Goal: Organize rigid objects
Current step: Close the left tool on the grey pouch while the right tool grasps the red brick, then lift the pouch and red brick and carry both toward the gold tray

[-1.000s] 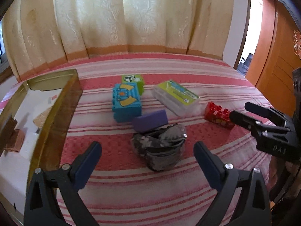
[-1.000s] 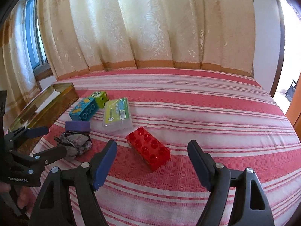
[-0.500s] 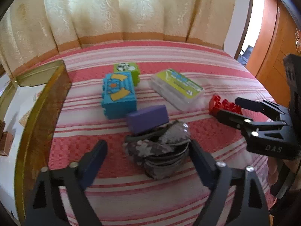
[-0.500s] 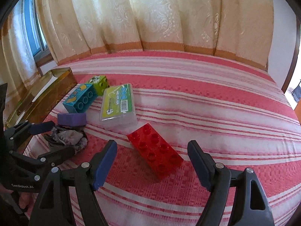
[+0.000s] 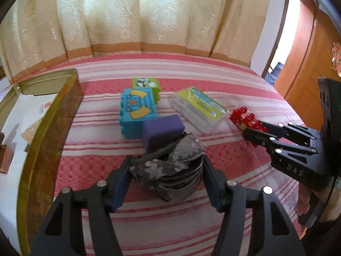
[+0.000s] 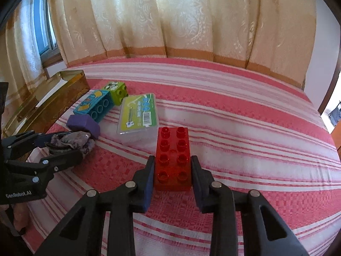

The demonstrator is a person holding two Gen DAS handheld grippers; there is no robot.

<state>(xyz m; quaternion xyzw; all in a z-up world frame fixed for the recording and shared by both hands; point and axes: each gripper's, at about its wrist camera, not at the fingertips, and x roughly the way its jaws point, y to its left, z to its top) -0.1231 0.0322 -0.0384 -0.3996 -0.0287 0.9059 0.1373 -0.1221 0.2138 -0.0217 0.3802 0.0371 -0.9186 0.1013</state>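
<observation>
Cream curtains hang across the top, above a red-striped bed; wooden door at right.

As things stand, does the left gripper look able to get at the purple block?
Probably not yet. The left gripper has just been closing around the grey cloth bundle, which lies directly in front of the purple block and touches it; the bundle would have to go first.

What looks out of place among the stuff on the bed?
The crumpled grey floral cloth bundle, between the left gripper's closing jaws: it is soft, while the blocks and the red brick in the right gripper are rigid.
</observation>
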